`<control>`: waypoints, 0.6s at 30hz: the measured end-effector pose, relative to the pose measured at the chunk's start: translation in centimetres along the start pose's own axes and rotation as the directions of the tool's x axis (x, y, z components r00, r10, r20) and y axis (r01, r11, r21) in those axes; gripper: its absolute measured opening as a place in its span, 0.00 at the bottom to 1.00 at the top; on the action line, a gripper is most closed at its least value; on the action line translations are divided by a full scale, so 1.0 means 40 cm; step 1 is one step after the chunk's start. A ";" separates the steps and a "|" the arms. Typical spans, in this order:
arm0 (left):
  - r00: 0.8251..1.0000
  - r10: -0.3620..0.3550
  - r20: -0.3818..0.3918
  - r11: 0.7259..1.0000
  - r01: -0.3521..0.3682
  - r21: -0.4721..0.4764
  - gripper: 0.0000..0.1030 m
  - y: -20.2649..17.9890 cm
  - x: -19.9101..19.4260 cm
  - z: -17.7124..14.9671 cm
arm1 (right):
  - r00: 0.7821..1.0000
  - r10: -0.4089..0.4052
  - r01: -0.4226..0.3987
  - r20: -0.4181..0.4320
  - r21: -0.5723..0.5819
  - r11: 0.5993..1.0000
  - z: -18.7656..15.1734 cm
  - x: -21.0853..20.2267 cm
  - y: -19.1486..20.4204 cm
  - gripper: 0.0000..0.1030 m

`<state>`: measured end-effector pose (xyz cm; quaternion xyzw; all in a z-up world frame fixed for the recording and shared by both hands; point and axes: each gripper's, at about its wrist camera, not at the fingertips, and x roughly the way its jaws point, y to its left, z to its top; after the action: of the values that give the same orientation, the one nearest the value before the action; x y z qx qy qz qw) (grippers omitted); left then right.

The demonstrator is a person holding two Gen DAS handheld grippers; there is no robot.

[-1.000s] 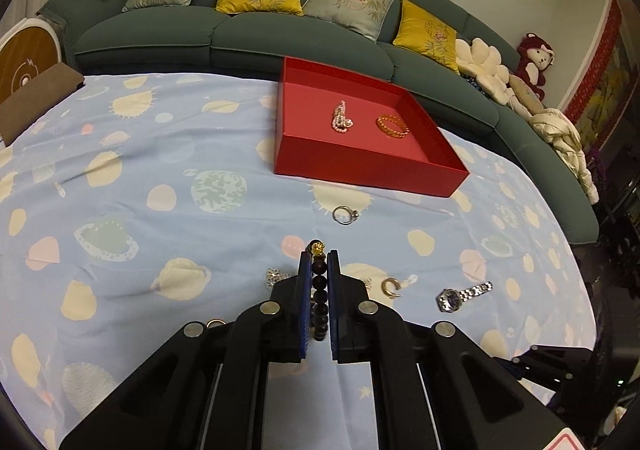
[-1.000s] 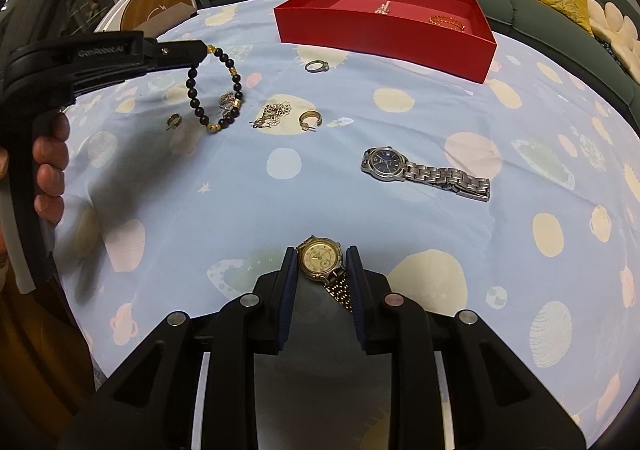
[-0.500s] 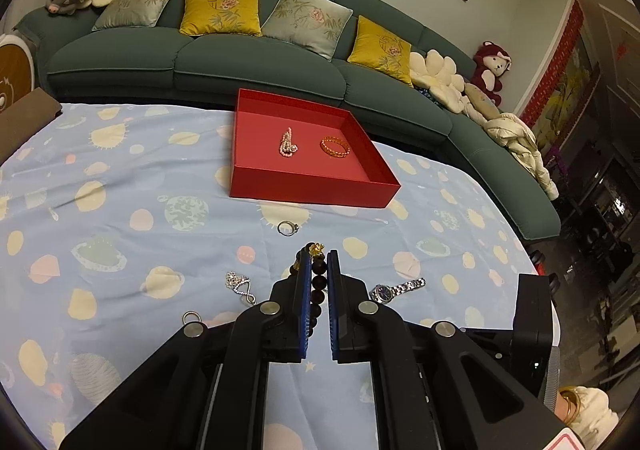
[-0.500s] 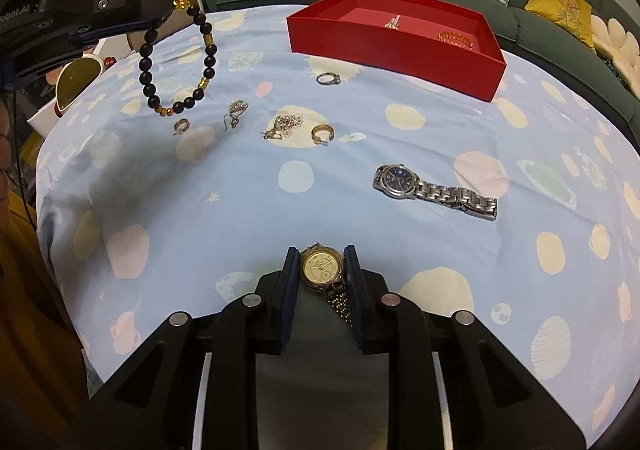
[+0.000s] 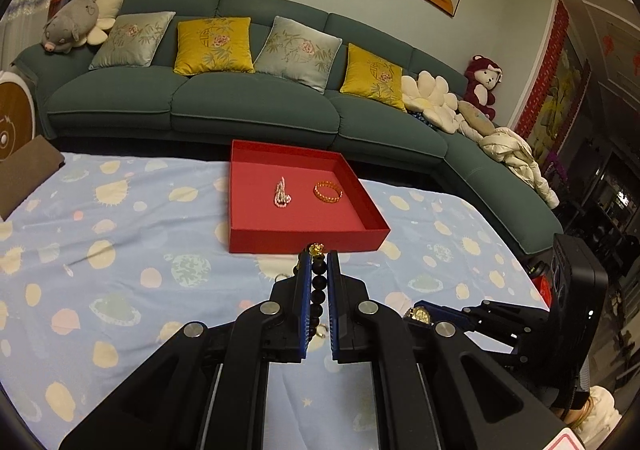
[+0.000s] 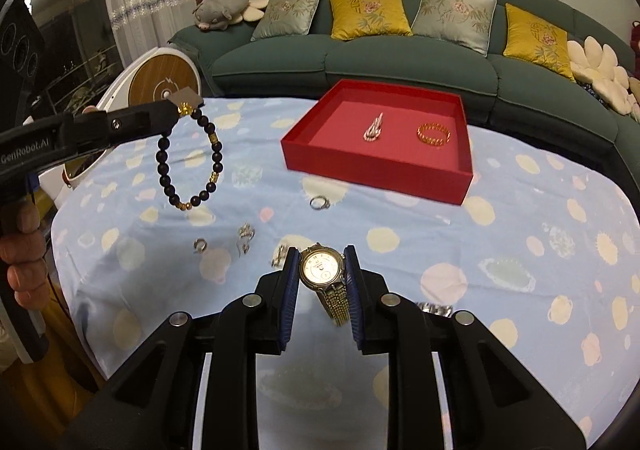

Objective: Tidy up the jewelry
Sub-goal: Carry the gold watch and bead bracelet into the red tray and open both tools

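My left gripper (image 5: pixel 318 256) is shut on a dark bead bracelet (image 5: pixel 319 284) with gold beads, and the loop hangs free above the table (image 6: pixel 188 165). My right gripper (image 6: pixel 322 262) is shut on a gold watch (image 6: pixel 322 266) by its case, its strap dangling below. The watch also shows in the left wrist view (image 5: pixel 418 314). A red tray (image 6: pixel 376 173) stands at the far side of the table and holds a pink-white piece (image 6: pixel 374 129) and a gold bracelet (image 6: pixel 433 133). Both grippers are short of the tray (image 5: pixel 308 240).
On the spotted blue cloth (image 6: pixel 520 234) lie a ring (image 6: pixel 319 202), small earrings (image 6: pixel 200 245) (image 6: pixel 245 236) and a silver watch (image 6: pixel 434 308), half hidden by my right finger. A green sofa (image 5: pixel 240 105) runs behind the table. A hand (image 6: pixel 22 250) holds the left gripper.
Both grippers have risen above the table. The gold watch has come up off the cloth, and the bracelet hangs higher. The tray now sits nearer the middle of both views.
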<state>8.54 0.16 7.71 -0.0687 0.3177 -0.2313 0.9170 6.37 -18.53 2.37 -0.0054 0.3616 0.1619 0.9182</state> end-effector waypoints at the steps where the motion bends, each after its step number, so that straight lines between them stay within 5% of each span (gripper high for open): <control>1: 1.000 0.009 0.013 1.000 -0.010 0.020 0.05 -0.007 0.003 0.018 | 1.000 -0.008 0.008 0.019 0.006 1.000 0.019 -0.006 -0.006 0.21; 9: 0.998 -0.020 0.065 1.000 0.019 0.014 0.05 0.009 0.109 0.153 | 0.988 -0.071 0.053 0.137 0.128 0.990 0.196 0.012 -0.113 0.21; 18: 1.000 -0.025 -0.015 0.997 0.024 -0.066 0.05 0.091 0.326 0.196 | 0.984 -0.146 0.121 0.105 0.215 0.969 0.254 0.164 -0.216 0.21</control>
<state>23.77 -2.88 5.73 -0.1012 0.3314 -0.2325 0.9088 20.21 -23.49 4.59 0.0762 0.3194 0.0610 0.9426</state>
